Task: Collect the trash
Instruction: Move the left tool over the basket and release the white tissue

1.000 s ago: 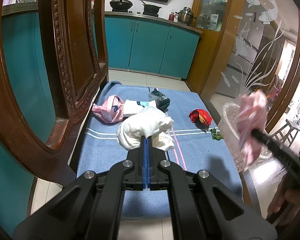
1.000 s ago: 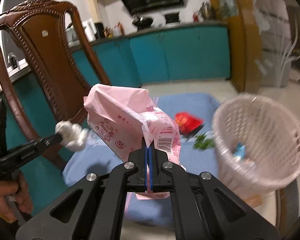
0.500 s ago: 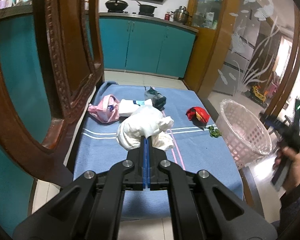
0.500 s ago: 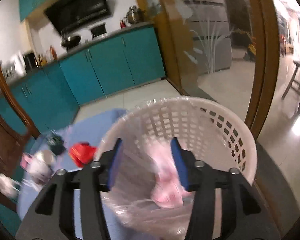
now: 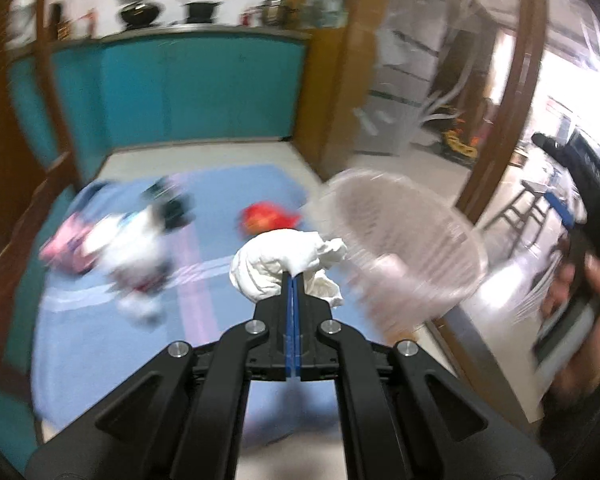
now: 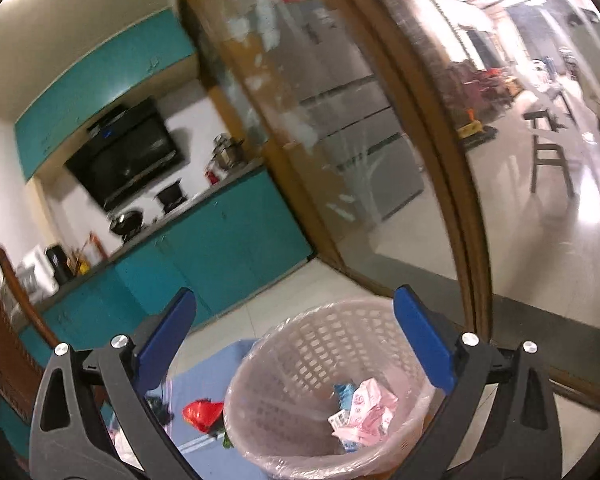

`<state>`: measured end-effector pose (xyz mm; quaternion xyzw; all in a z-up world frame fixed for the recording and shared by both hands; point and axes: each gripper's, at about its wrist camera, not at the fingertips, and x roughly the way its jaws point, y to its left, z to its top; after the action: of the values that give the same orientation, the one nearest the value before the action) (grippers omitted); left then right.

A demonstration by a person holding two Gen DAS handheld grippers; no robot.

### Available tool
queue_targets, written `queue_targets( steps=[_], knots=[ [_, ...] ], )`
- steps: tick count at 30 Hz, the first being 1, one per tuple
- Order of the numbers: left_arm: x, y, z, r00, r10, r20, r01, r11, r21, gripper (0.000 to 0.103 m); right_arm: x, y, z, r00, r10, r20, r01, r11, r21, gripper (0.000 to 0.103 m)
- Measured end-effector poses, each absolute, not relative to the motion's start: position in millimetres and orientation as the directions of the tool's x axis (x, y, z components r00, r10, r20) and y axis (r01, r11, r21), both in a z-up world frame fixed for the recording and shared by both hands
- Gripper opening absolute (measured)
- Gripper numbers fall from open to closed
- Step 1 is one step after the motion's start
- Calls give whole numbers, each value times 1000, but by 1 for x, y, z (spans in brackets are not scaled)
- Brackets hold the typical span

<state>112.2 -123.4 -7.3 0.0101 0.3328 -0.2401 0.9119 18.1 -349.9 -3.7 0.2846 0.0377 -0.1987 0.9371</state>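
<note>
Your pale plastic lattice basket (image 6: pixel 328 396) stands beside the blue striped cloth (image 5: pixel 100 320) (pink wrapper (image 6: pixel 364 412) inside). Your right gripper (image 6: pixel 296 340) is opening, empty; your left gripper (image 5: pixel 294 280) pinches a crumpled white tissue wad (image 5: pixel 276 268).

Basket (image 6: pixel 332 396) mouth open from above, pink wrapper (image 6: pixel 364 412) low inside, cloth (image 5: pixel 100 320) bare in front, litter (image 5: pixel 132 256) crowding its far left, chair (image 6: pixel 4 344) walling the left side

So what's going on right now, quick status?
Left gripper shut on white tissue wad. Right gripper opening, empty. Pink wrapper in basket. Path clear.
</note>
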Motion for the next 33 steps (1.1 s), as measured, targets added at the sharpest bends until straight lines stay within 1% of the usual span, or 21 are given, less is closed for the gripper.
queue_targets(
  steps=[3,5,6,7,8,9,13,15,18,22,24,26,28,33],
  knots=[
    [134,-188,11,621,-511,-595,515,838,-182,2,16,-351,-3,917,-359,-173,394,755,524,97],
    [145,-225,17,615,-527,-586,543,822,-170,5,18,-352,-4,915,-360,-182,401,762,508,97],
    [156,-246,13,607,-516,-604,550,822,-149,33,19,-353,-4,916,-355,-188,400,764,507,97],
    [165,-257,7,600,-486,-636,534,835,-135,77,21,-354,-5,919,-345,-192,394,765,510,97],
    [169,-259,3,613,-452,-648,505,855,-118,85,21,-354,-5,921,-338,-196,390,767,510,97],
    [172,-255,-2,641,-413,-647,468,879,-98,84,23,-353,-5,923,-327,-203,385,772,506,97],
    [159,-212,-11,658,-358,-663,436,899,-52,84,33,-345,-8,929,-281,-240,366,793,487,97],
    [141,-174,-10,693,-305,-653,409,913,8,84,40,-335,-10,931,-244,-271,350,805,478,97],
    [116,-112,-11,729,-227,-646,341,939,55,89,53,-306,-9,933,-181,-312,308,850,427,97],
    [92,-34,-14,747,-153,-647,217,976,20,91,70,-243,-13,917,-61,-394,195,930,311,97],
    [87,-2,-20,755,-107,-647,144,990,4,91,73,-215,-18,902,-36,-431,160,953,256,97],
    [84,18,-23,756,-88,-649,107,994,-11,91,73,-186,-24,887,-10,-462,117,972,204,97],
    [85,34,-26,747,-106,-656,100,994,-46,91,74,-167,-29,874,7,-486,89,981,173,97],
    [84,35,-26,747,-117,-654,113,992,-47,91,71,-142,-35,861,33,-507,50,988,149,97]
  ],
)
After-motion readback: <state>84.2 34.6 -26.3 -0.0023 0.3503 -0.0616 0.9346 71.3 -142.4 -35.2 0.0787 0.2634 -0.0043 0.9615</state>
